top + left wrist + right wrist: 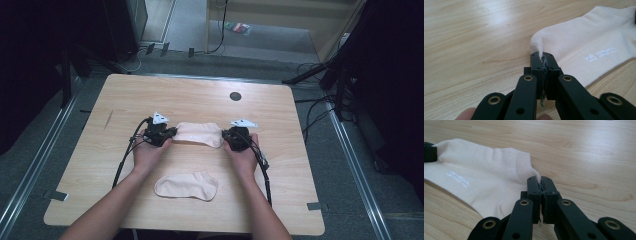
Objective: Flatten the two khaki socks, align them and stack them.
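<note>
Now both grippers pinch one sock.
Left gripper (172,132) fingers clamp the sock (200,134) at nine o'clock, right gripper (225,136) fingers at three, on the surface (280,165).

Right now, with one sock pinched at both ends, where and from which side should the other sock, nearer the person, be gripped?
The near sock lies flat along the table, apart from the far sock held by the left gripper and right gripper. Probably best to pinch its two short ends, one gripper coming in low from each side, since flat cloth gives only edges to grip.
</note>
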The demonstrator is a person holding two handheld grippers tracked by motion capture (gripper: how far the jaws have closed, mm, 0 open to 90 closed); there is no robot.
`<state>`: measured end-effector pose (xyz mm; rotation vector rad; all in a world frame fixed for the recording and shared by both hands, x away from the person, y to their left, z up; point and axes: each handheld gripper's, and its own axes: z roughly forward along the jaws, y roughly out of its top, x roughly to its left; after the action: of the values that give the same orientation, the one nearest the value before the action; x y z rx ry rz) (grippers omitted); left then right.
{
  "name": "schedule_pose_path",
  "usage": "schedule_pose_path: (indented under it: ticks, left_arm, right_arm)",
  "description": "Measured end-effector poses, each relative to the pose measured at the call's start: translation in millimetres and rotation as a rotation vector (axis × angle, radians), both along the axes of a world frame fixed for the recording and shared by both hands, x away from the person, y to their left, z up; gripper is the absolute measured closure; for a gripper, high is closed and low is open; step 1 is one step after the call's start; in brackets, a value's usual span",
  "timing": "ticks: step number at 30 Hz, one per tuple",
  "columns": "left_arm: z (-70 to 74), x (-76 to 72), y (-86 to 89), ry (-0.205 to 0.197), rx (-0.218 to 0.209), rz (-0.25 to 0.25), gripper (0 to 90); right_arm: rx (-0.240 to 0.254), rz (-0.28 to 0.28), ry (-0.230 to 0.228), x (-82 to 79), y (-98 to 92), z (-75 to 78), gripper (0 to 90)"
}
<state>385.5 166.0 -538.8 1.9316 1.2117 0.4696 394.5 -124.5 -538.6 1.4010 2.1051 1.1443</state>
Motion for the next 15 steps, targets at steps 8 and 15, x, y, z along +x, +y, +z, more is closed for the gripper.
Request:
schedule_pose_path:
  ticks: [8, 15]
  left_arm:
    - [23.5, -13.6, 9.3, -0.057, -0.040, -0.017, 89.3]
    - [41.2, -36.9, 18.8, -0.093, -0.075, -0.027, 89.3]
  right_arm:
    - [0.027, 0.018, -0.036, -9.5, -3.7, 18.7, 87.6]
    - [0.054, 0.048, -0.061, -28.5, -4.1, 41.1, 87.6]
